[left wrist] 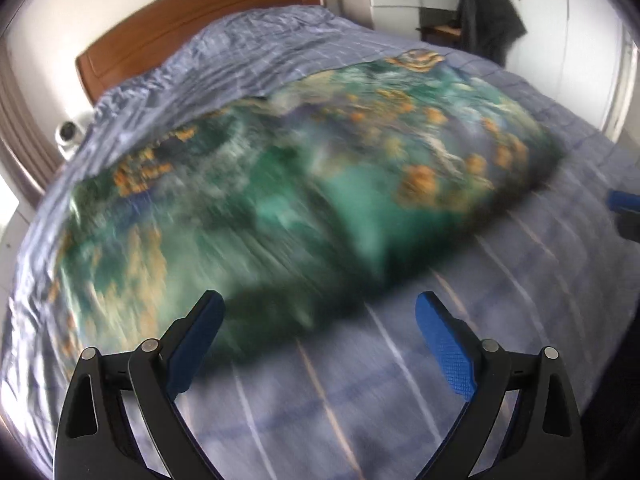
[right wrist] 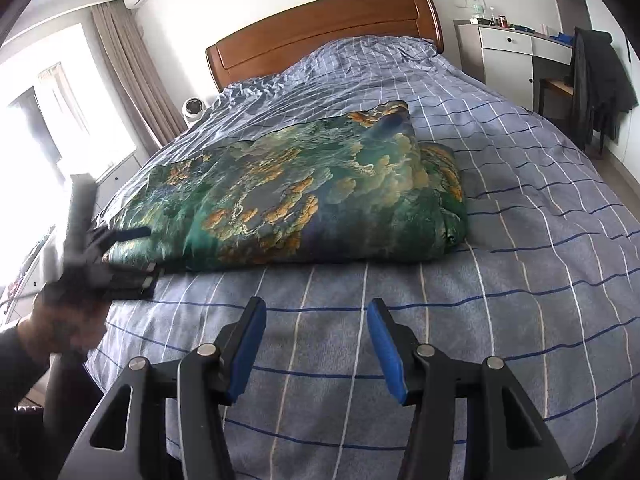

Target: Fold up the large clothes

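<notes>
Green printed garment (right wrist: 304, 204) lies folded mid-frame on checked bedspread (right wrist: 500, 280); your left gripper (left wrist: 320, 344) and right gripper (right wrist: 316, 344) gape wide, empty; further folds possibly left.

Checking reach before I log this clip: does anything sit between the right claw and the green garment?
Nothing visible does. Only bare checked bedspread lies between the open right claw and the green garment.

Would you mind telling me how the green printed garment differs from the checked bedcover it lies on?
The green printed garment carries a mottled green and orange print; the checked bedcover is grey-blue with white and dark grid lines. The garment is folded into a thick bundle; the bedcover is spread over the whole bed. The garment takes up only the middle; the bedcover runs up to the headboard. Both are creased cloth.
</notes>
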A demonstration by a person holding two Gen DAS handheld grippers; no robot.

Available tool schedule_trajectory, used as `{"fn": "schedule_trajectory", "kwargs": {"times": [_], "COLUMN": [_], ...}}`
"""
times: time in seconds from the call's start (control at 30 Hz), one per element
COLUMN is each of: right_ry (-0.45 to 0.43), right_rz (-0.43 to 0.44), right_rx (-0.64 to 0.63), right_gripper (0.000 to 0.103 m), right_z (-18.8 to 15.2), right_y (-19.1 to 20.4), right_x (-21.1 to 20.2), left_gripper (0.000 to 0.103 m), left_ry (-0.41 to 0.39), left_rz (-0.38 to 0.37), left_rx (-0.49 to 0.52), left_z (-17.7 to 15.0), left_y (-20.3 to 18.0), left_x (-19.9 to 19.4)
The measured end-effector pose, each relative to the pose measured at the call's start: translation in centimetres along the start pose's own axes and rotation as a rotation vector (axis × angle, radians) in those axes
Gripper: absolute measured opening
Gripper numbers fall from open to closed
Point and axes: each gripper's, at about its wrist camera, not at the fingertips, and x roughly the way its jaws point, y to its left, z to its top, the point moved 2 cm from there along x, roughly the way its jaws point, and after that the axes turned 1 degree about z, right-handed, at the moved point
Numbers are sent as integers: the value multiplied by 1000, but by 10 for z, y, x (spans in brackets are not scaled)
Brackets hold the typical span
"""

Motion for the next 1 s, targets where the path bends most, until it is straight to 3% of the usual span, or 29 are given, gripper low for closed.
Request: {"fn": "schedule_trajectory", "kwargs": {"times": [0.07,0.13,0.4,0.53,0.83,0.9,0.93,0.97,1.0], "right_ry": [1,-4,-30,58,-67,-81,-80,-75,-83], "right_rz": [-22,-37,12,66,126,117,92,71,68], "right_rx": [-3,9,225,420,750,779,780,777,779], "right_gripper": [72,78,79,83,94,88,67,55,50], "right_z": [-1,-2,12,25,34,33,32,33,32], "right_y": [0,-3,-40,-75,-109,-111,-112,-114,-115], "right_x": [-1,-2,4,41,96,101,103,102,100], "left_gripper": [97,97,97,97,97,97,97,97,97], "left_ry": [-12,-25,-91,-105,-74,-72,-72,-70,-69], "left_rz": [-11,-10,-23,-25,-2,-2,-3,-6,-10], "left_rx": [-11,-19,-35,-46,-71,-73,-74,-74,-74], "left_z": [-3,-2,19,18,13,16,17,20,22], "left_y": [-4,-4,-1,1,15,18,18,20,21], "left_x": [-9,-15,-32,-38,-34,-35,-35,-35,-35]}}
